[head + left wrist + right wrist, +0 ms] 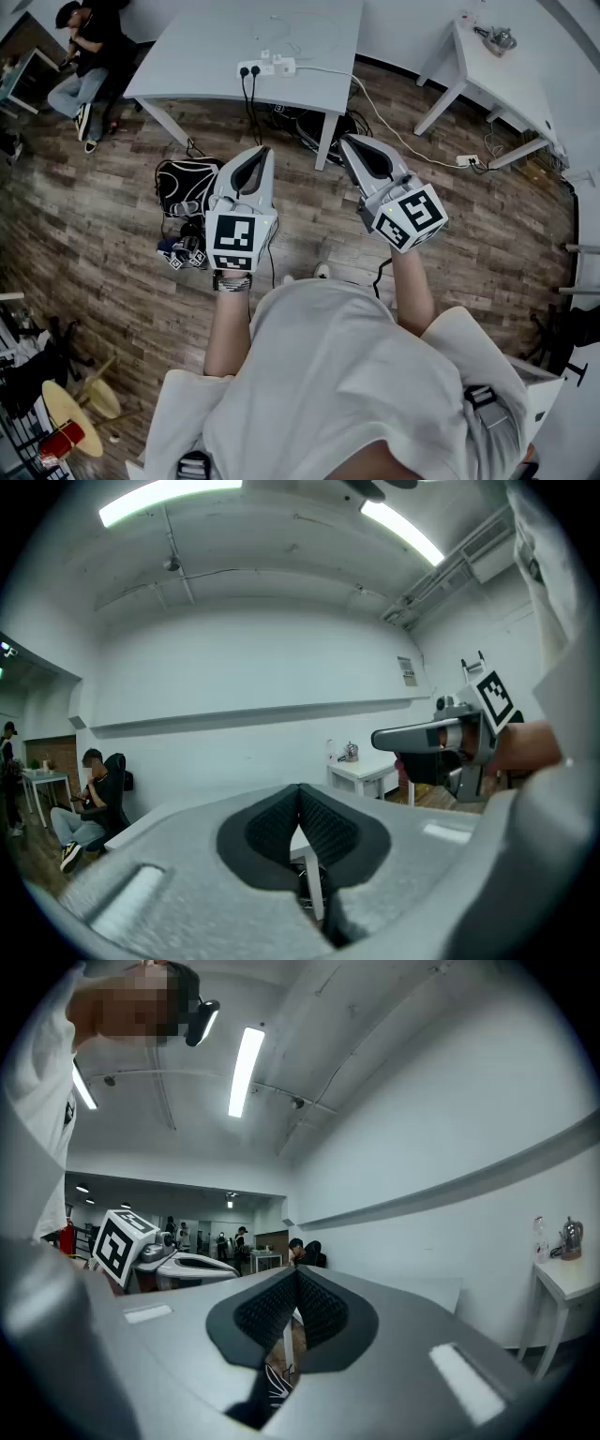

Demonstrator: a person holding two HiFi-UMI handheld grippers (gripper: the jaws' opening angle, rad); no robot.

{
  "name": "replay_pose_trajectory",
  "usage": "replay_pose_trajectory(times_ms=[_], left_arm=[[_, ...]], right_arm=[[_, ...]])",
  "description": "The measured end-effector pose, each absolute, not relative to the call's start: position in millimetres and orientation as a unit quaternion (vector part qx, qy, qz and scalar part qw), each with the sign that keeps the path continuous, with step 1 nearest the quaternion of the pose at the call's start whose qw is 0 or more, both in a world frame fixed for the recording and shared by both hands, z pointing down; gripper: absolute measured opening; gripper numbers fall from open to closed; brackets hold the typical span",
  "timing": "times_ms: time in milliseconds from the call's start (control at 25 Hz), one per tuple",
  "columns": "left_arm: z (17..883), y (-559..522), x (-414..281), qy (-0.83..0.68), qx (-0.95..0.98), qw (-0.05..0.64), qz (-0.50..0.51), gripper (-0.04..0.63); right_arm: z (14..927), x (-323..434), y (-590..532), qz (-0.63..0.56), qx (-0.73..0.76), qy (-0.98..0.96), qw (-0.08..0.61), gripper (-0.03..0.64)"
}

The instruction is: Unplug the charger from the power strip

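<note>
The power strip lies at 12 o'clock in the head view, at the near edge of the grey tabletop. The charger seems to be one of two dark plug bodies seated in the strip's left end, though which one is too small to tell. Their cords drop over the edge toward 6 o'clock.

The left claw and right claw hang side by side, well short of the tabletop. Each has its jaws pressed together on nothing.

The plug body is probably light, rigid, smooth plastic, held only by the socket's friction. The strip itself is likely light enough to lift or slide with it. One claw should pin the strip's bare right half. The other should pinch the plug body across its flat sides, never the soft cord, and draw it straight out of its socket.
</note>
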State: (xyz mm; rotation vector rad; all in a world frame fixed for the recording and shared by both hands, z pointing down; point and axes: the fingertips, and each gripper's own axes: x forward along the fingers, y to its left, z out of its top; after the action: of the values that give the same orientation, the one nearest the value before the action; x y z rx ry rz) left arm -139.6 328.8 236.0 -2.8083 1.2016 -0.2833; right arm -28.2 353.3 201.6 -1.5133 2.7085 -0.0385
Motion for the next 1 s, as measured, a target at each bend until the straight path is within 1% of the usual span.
replay_pose_trajectory(times_ms=[280, 640, 1000], left_arm=[[250, 326, -124, 0.398, -0.912, 0.017, -0.095, -0.002], [249, 323, -100, 0.409, -0.906, 0.028, -0.103, -0.002], [262, 332, -79, 0.424, -0.899, 0.010, -0.111, -0.002]], right_arm=[[206, -1, 348, -0.014, -0.498, 0.867, 0.020, 0.000], [211, 29, 341, -0.025, -0.490, 0.871, 0.027, 0.000], [231, 51, 345, -0.052, -0.483, 0.874, 0.019, 0.000]])
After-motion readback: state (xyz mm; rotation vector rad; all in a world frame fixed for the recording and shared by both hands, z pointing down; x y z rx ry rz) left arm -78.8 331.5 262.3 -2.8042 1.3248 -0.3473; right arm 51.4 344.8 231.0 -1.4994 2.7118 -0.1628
